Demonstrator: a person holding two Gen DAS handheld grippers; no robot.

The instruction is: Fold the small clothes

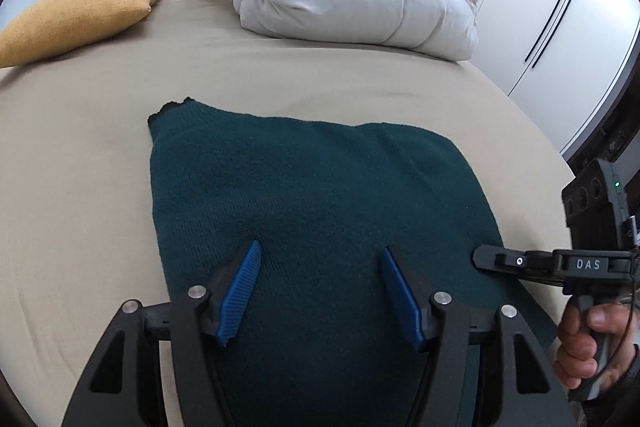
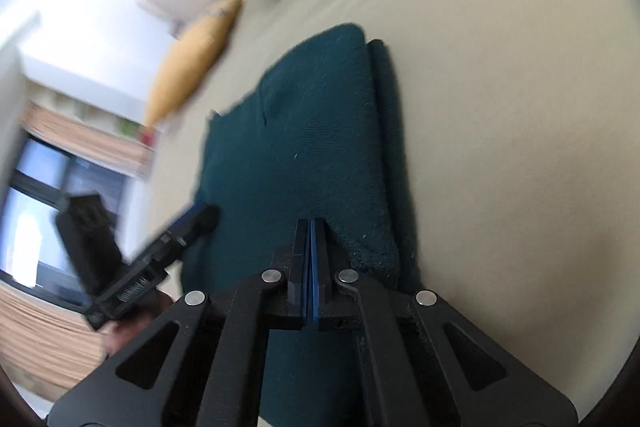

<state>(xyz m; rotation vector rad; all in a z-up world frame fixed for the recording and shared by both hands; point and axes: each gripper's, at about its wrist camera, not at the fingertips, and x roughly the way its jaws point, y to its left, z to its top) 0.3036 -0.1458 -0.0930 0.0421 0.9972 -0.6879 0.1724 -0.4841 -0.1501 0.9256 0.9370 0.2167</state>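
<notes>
beige bed (image 1: 100, 147) under teal sweater (image 1: 304, 187), white wardrobe (image 1: 560, 7) behind.

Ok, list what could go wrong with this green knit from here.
1. The right tongs are shut at the near edge of the folded dark green knit; whether any fabric is pinched cannot be told, so a pull may move nothing.
2. The left tongs stand open over the knit, gripping nothing, so one-sided pulling could skew the fold.
3. The knit's near end hangs past the edge of the bed and might slide off.
</notes>
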